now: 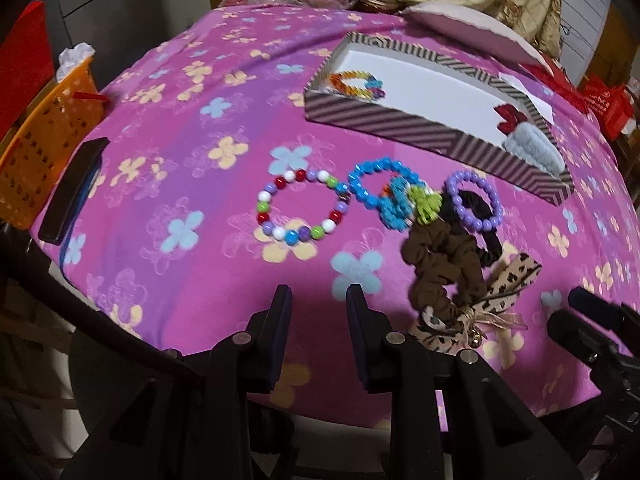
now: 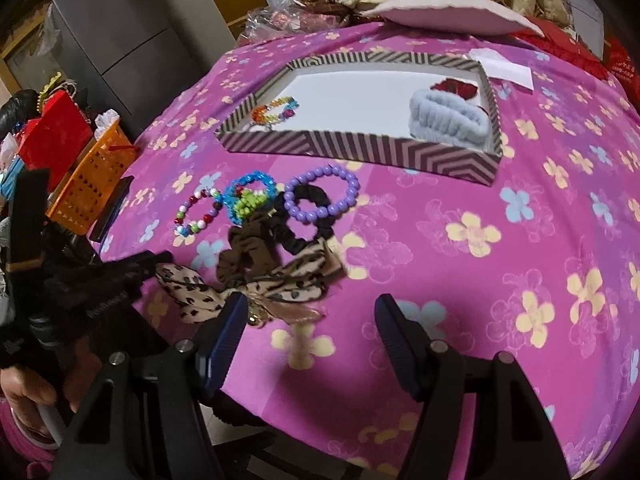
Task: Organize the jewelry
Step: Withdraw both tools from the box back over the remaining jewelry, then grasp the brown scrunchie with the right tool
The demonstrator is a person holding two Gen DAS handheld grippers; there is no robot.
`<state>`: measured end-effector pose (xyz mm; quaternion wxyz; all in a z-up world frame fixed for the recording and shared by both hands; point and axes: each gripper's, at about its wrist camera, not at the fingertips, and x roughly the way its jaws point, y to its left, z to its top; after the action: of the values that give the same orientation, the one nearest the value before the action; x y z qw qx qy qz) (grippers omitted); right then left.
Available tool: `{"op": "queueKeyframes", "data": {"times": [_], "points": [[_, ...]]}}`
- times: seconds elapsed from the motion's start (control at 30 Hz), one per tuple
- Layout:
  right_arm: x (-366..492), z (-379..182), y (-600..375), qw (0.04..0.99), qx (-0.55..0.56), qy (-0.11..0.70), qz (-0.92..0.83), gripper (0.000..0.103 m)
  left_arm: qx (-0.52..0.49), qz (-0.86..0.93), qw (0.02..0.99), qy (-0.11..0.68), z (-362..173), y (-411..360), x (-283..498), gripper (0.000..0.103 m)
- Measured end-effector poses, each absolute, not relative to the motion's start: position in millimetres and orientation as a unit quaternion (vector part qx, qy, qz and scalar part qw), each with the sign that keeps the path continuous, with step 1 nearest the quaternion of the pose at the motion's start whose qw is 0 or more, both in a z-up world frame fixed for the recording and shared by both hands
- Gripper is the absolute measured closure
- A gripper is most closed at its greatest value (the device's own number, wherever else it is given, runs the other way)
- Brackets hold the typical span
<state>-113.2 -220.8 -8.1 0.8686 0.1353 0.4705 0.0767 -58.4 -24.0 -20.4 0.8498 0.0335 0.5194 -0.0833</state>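
Lying ahead of both released, empty jaws: multicolored bead bracelet (image 1: 301,207), leopard bow (image 2: 256,286).

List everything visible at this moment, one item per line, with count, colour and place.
Tablecloth: one, pink, flowered, covers table.
Box: one, striped, white inside, far centre.
Rainbow bracelet: one, multicolour, box's left end.
Fluffy band: one, pale blue, box's right end.
Red bow: one, behind the band.
Mixed bracelet: one, red, white, purple, green, on cloth.
Blue bracelet: one, beside it.
Purple bracelet: one, on black scrunchie.
Brown scrunchie: one, near edge.
Leopard bow: one, nearest.
Basket: one, orange, left.
Left gripper: open.
Right gripper: open.
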Motion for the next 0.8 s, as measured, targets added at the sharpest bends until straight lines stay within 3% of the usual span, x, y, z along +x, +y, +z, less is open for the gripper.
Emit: {"op": "queueKeyframes", "data": {"times": [0.27,0.53,0.7,0.8], "points": [[-84,6,-179,0.872,0.087,0.468,0.116,0.034,0.013,-0.069,0.856,0.512,-10,-2,-53,0.058],[-56,-28,-143,0.854,0.034,0.507,0.113,0.039,-0.025,-0.037,0.857,0.514,-8,35,-35,0.058],[-61,-46,-141,0.855,0.001,0.506,0.113,0.071,-0.049,-0.034,0.848,0.526,-14,46,-24,0.058],[-69,-45,-151,0.854,0.001,0.508,0.113,0.075,-0.066,-0.036,0.838,0.541,-20,47,-14,0.058]]}}
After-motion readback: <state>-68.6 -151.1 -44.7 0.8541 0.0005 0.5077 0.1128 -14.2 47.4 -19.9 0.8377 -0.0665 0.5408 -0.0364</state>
